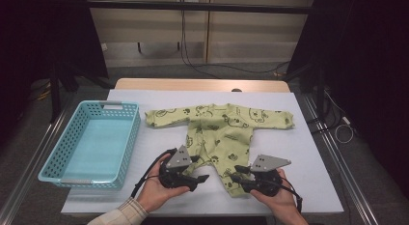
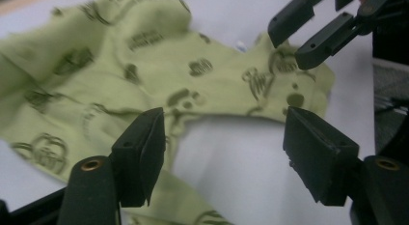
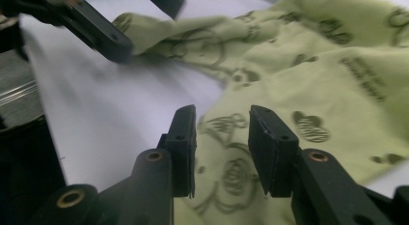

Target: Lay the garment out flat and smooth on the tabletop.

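Observation:
A light green baby onesie [image 1: 219,126] with dark animal prints lies flat on the white table [image 1: 304,152], its sleeves spread and its legs toward me. My left gripper [image 1: 198,168] lies on its side at the left leg's end and points right. In the left gripper view its jaws [image 2: 224,133] stand open over bare table, with the onesie [image 2: 144,61] just beyond them. My right gripper [image 1: 235,173] points left at the right leg's end. Seen in its own view, the right gripper [image 3: 222,119] is open with the printed cloth [image 3: 328,65] under the narrow gap, not pinched.
A light blue plastic basket [image 1: 131,131], with nothing inside, stands at the table's left side. Dark stands and cables sit behind the table. The other gripper [image 2: 313,32] shows at the top right of the left gripper view.

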